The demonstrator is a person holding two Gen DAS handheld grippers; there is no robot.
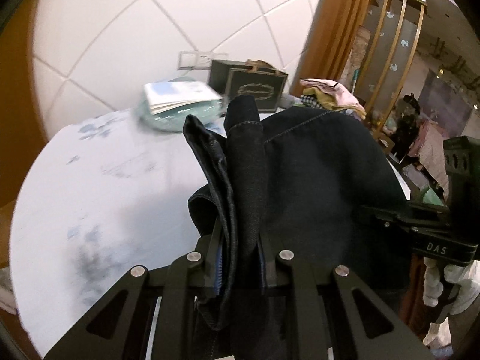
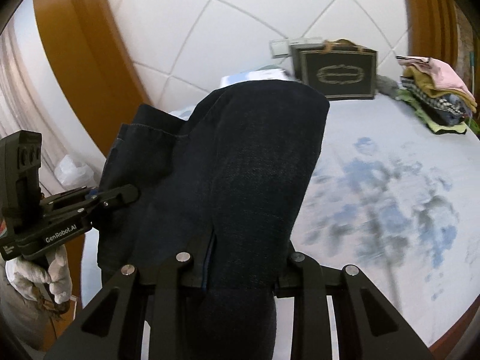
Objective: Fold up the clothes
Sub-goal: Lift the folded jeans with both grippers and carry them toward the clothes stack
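The left tool (image 1: 240, 258) pinches a bunched edge of the dark jeans (image 1: 315, 174). The right tool (image 2: 240, 258) grips a wider fold of them. The thick, stitched cloth hangs above the bed (image 2: 390, 195). Its pale sheet lies smooth, with lots of bare room. A stack of folded clothes (image 2: 435, 96) sits near the far edge.

Open bedsheet (image 2: 390, 180) ahead and right of the hanging dark jeans (image 2: 240, 165). Blocked at the far edge by a black gift bag (image 2: 337, 75), a stack of folded clothes (image 2: 435, 93) and a book (image 1: 180, 97).
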